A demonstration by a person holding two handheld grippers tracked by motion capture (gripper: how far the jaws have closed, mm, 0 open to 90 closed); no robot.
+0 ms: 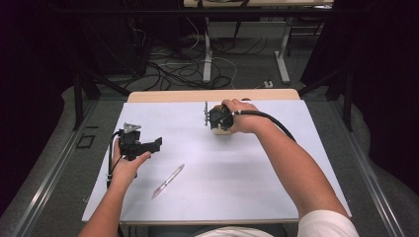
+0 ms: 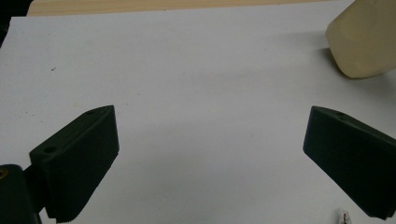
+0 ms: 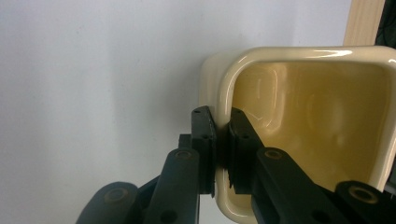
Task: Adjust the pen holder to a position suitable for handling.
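Observation:
A cream square cup stands on the white table at the back middle, its open top facing the right gripper view. My right gripper is shut on the cup's wall, one pad outside and one inside the rim. From above, the right gripper and the hand around it cover most of the cup. At the table's left, my left gripper is held level and open with nothing between its fingers. In the left gripper view its jaws stand wide apart over bare table, with the cup far off at the upper right.
A clear pen lies on the table in front of the left gripper; its tip shows beside the right-hand jaw in the left gripper view. A wooden strip runs along the table's far edge. Cables and table legs lie on the floor beyond.

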